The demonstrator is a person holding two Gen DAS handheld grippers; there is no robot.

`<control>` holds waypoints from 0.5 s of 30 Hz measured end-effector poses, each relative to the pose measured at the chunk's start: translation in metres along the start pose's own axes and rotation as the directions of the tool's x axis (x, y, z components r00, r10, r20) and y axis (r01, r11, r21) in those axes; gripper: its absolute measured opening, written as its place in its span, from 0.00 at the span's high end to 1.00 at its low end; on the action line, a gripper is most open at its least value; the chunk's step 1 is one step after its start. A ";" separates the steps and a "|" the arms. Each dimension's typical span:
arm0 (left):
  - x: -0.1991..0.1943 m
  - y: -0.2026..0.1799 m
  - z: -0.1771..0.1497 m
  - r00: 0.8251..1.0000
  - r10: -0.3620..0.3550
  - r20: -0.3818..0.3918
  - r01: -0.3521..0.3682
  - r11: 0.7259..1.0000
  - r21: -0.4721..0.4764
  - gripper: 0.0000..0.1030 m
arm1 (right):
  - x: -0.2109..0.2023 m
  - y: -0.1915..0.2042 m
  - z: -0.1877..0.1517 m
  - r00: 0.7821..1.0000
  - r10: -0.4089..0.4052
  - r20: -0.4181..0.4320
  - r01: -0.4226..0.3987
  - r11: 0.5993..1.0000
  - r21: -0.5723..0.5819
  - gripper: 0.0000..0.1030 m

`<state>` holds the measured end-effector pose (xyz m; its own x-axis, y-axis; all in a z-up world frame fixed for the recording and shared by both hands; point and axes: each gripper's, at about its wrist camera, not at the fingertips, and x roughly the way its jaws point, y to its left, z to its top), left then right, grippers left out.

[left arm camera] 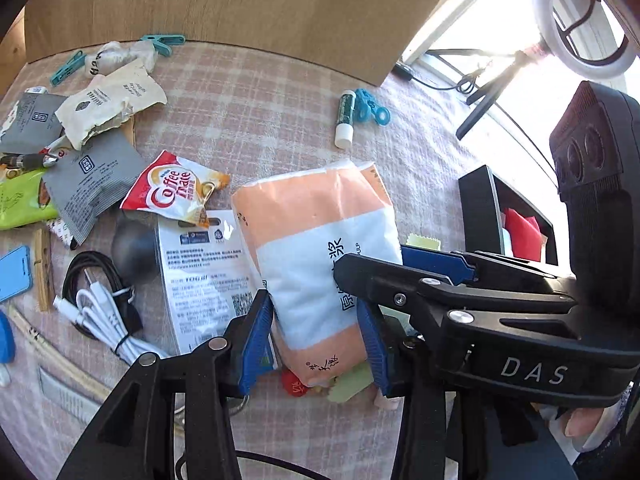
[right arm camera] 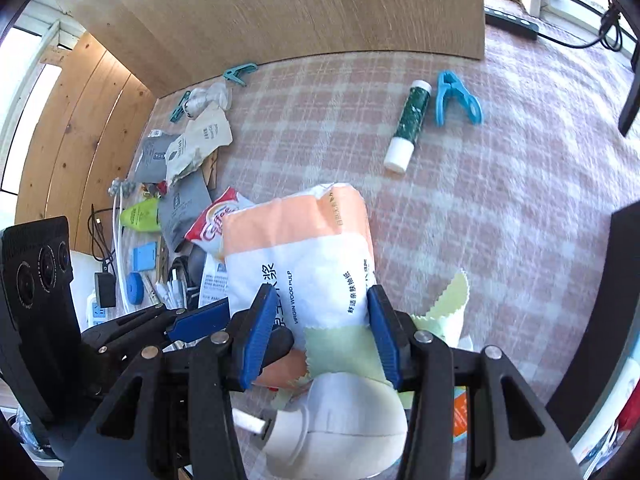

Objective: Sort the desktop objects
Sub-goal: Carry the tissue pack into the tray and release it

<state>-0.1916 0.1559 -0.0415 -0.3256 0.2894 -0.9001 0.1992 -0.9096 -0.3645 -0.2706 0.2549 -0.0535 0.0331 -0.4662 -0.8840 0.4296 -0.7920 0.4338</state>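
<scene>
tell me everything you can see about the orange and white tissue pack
The tissue pack is a soft, plump plastic-wrapped pillow, peach-orange at both ends with a white middle band printed in dark Chinese text and "virgin wood pulp". It sits tilted over the checked cloth. The left gripper and right gripper both clamp it, blue pads pressing its sides. A pale green cloth lies under its near end, and its far end overlaps a Coffee Mate sachet.

Both grippers are being pointed steeply downward. The left gripper (left arm camera: 316, 340) is being held with its blue pads (left arm camera: 256, 344) pressed on either side of the tissue pack (left arm camera: 320, 248). The right gripper (right arm camera: 320, 336) is being clamped on the same pack from beside it, with a fingertip (left arm camera: 584, 428) being shown beneath its handle.
</scene>
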 end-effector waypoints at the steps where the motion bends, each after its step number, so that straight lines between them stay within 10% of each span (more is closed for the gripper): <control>1: -0.006 -0.003 -0.006 1.000 0.000 0.008 0.000 1.000 0.003 0.61 | -0.006 0.003 -0.008 1.000 0.002 0.010 -0.002 1.000 -0.006 0.55; 15: -0.072 -0.043 -0.052 0.994 -0.017 0.108 0.008 0.997 0.075 0.60 | -0.082 0.025 -0.078 0.992 0.015 0.127 -0.007 0.998 -0.058 0.55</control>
<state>-0.1287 0.1892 0.0269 -0.4265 0.2706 -0.8630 0.1265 -0.9270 -0.3531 -0.1922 0.3041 0.0165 -0.0750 -0.5240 -0.8484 0.4808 -0.7644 0.4296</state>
